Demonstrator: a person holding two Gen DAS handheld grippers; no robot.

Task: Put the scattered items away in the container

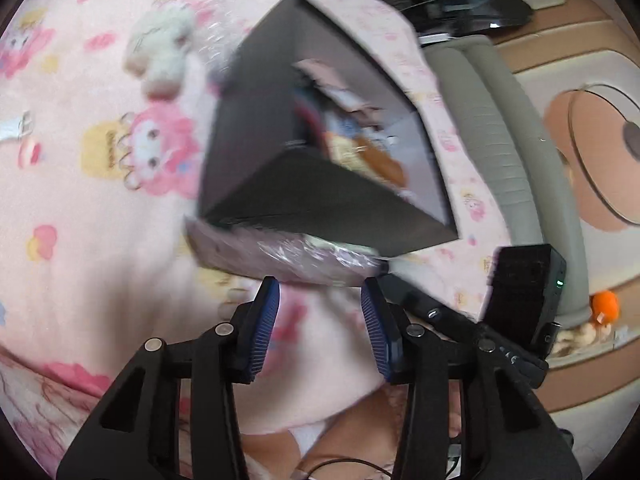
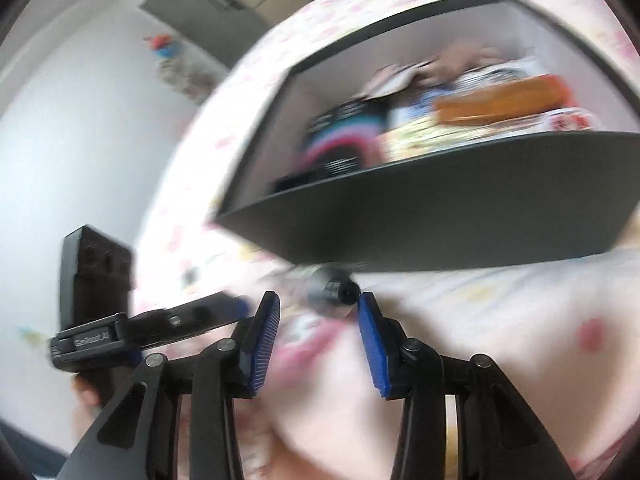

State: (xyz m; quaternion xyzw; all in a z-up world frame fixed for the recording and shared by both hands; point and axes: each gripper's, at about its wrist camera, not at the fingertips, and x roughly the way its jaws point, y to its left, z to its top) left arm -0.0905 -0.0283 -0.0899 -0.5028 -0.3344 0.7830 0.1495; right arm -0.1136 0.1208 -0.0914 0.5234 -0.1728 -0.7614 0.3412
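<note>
Left hand-held gripper (image 1: 320, 300): black frame, blue ribbed pads spread apart, nothing between them; pink cartoon-print blanket (image 1: 80, 200) shows through the gap. Just ahead of its fingertips lies a flat packet in crinkled clear plastic wrap (image 1: 288, 254), resting against the near outer wall of the dark grey open-topped rectangular box (image 1: 320, 204); the packet sits beyond the pad tips, contact not resolved because of motion blur. The box stands on the blanket directly in front of this gripper, its opening facing the camera, with several colourful flat packets and cards inside, details smeared. A small white plush toy (image 1: 160, 52) lies on the blanket to the left of the box, well apart from the gripper. Part of the other gripper unit shows at the lower right of the left wrist view. Right hand-held gripper (image 2: 318, 304): pads likewise spread, gripping nothing. A small dark grey cylindrical item with a black nozzle-like tip (image 2: 332, 290) lies on the blanket just past the tips, close to the right-side pad and below the box's near wall (image 2: 440, 224). Box contents in this view: an orange-brown flat package (image 2: 500, 102) on top of striped and printed packets. Both views are blurred.
</note>
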